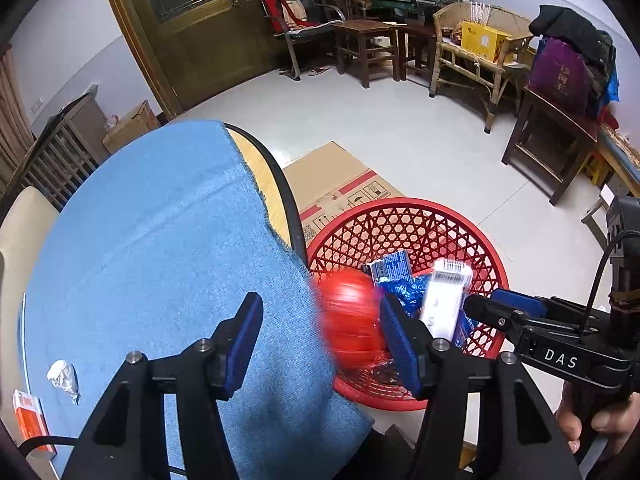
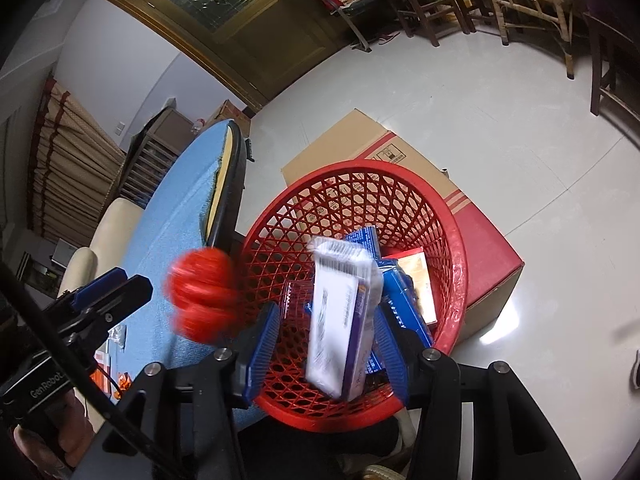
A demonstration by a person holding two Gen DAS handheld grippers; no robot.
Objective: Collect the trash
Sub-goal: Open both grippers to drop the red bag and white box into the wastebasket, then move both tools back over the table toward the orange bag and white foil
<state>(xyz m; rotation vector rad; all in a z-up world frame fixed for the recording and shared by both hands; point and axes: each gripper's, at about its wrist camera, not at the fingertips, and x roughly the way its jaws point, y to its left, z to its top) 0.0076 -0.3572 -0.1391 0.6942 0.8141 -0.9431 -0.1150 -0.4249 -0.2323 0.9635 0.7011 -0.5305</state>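
A red mesh basket [image 1: 424, 216] [image 2: 456, 240] stands on the floor beside the blue-clothed table [image 1: 152, 240] [image 2: 180, 200]. Blue wrappers [image 1: 394, 268] [image 2: 400, 296] and a red-gold box [image 2: 420, 276] lie in it. My left gripper [image 1: 320, 336] [image 2: 110, 292] is open; a blurred red wrapper [image 1: 350, 320] [image 2: 200, 296] is in the air at the basket's rim, free of the jaws. My right gripper [image 2: 326, 344] [image 1: 492, 308] is open above the basket; a blurred white and purple packet [image 2: 340, 320] [image 1: 444, 300] is loose between its jaws.
A crumpled white tissue [image 1: 64, 376] and an orange box [image 1: 30, 420] lie on the table's near left. A cardboard box [image 1: 340, 184] [image 2: 400, 152] sits behind the basket. Wooden chairs [image 1: 360, 40] and a bench [image 1: 480, 60] stand at the room's far side.
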